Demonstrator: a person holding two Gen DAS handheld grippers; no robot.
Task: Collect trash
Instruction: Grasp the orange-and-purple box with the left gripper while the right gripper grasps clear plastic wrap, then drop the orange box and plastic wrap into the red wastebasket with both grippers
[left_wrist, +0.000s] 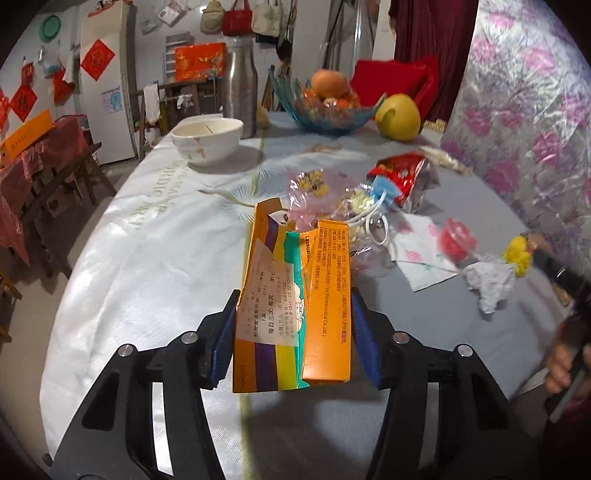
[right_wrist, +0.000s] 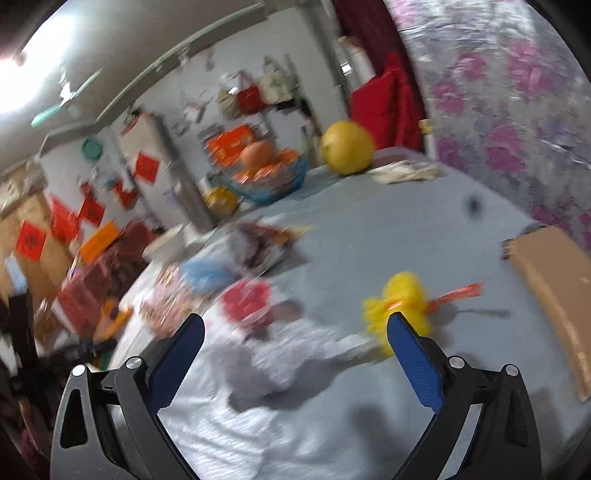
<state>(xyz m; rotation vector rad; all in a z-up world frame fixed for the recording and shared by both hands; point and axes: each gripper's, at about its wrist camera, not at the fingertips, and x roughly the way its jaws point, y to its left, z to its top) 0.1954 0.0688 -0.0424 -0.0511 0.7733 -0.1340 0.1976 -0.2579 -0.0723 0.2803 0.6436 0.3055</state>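
While your left gripper (left_wrist: 293, 325) is pinching the torn orange carton (left_wrist: 291, 314) at centre frame, its crushed walls are risking slipping free as your right gripper (right_wrist: 295, 350), jaws spread wide, is blurring over the crumpled tissue (right_wrist: 291, 362).

One torn orange cardboard medicine box (left_wrist: 291, 306). One crumpled white paper wad (left_wrist: 487, 282). One yellow fluffy pom-pom (left_wrist: 519, 254). One red round plastic piece (left_wrist: 458, 240). One flat floral-print paper napkin (left_wrist: 421, 251). One red foil snack wrapper (left_wrist: 402, 173). One clear cellophane bag with printed figures (left_wrist: 314, 188). Two stacked cream ceramic bowls (left_wrist: 207, 142). One blue glass fruit bowl (left_wrist: 325, 114). One large yellow pomelo (left_wrist: 397, 116). One steel flask (left_wrist: 240, 92). One brown cardboard sheet (right_wrist: 554, 291).
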